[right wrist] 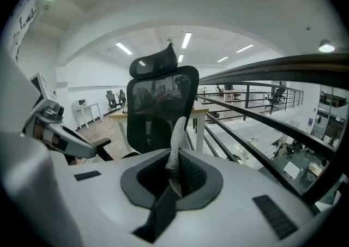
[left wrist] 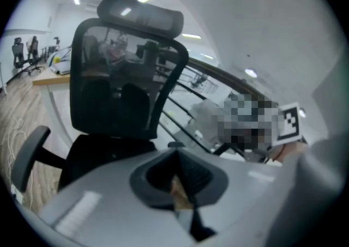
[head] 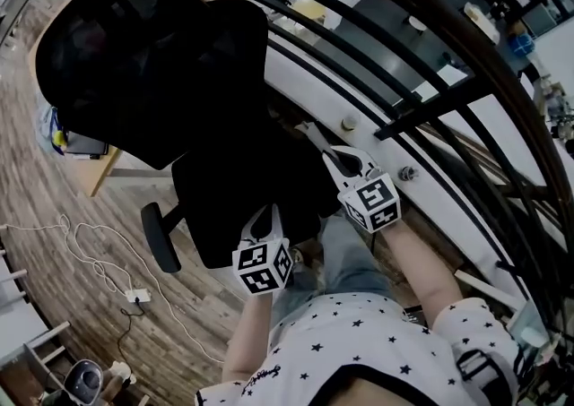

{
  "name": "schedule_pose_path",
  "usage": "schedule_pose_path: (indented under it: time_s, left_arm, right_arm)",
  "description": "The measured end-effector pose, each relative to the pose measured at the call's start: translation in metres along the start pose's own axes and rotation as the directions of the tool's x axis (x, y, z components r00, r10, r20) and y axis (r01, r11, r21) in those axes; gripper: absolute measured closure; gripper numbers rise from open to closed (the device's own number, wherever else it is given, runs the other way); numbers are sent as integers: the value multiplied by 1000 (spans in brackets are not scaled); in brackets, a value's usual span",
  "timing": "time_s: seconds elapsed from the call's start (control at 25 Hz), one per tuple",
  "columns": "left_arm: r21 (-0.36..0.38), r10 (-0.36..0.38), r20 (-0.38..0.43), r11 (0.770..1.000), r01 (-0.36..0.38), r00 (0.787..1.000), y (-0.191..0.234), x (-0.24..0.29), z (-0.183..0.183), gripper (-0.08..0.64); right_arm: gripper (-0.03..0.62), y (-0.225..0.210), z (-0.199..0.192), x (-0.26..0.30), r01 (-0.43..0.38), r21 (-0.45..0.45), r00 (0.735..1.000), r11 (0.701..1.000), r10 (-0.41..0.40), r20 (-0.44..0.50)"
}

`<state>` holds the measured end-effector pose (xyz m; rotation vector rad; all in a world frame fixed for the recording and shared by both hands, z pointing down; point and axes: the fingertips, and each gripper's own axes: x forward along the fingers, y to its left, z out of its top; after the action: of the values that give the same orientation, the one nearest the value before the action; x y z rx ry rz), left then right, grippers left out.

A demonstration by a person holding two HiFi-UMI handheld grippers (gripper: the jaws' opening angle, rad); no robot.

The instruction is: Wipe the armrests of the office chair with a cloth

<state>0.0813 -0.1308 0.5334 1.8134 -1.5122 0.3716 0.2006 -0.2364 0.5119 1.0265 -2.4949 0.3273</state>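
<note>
**At the Chair Front: Cloth Gripped, Armrests Not Yet Contacted**

In front of the office chair, beside the railing, both tools were held over the front of the seat.

**Step in hand.** This was judged to be the approach. Wiping had not begun, as the cloth touched no armrest in any view.

**Right tool**. The jaws were closed on the cloth, a pale textured strip that stood up from between them. In the head view this tool pointed toward the railing side of the seat. The armrest on that side could not be made out there.

**Left tool**. The jaws were together, with nothing identifiable between them. The tool touched nothing.

**Task object.** The one armrest that was clearly visible stood on the side away from the railing, well apart from the cloth.

**Next move.** The right tool needed to carry the cloth to an armrest, lay it against the top pad and stroke along the pad's length. Only a narrow strip protruded, so several overlapping passes were likely to be required. The chair might swivel under side load, and the left tool was free to steady it.
</note>
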Motion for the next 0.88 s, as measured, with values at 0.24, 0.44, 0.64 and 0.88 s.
schedule_pose_path:
  time_s: [0.24, 0.44, 0.64, 0.88]
  left_arm:
    - [-14, 7, -25, 1000, -7, 1000, 7, 15, -4, 554]
    - [-30, 12, -58, 999, -14, 998, 12, 34, -7, 554]
    - [-36, 15, -71, 999, -18, 997, 4, 41, -12, 554]
    - [-45, 23, -75, 999, -26, 997, 4, 44, -14, 554]
  right_arm:
    - [565, -8, -26, 41, -45, -65, 996, 997, 40, -79]
    - [565, -18, -48, 81, -94, -115, 986, 989, 76, -151]
    - [565, -24, -75, 95, -131, -163, 966, 978, 89, -243]
    - [565, -17, -93, 112, -190, -205, 942, 960, 119, -312]
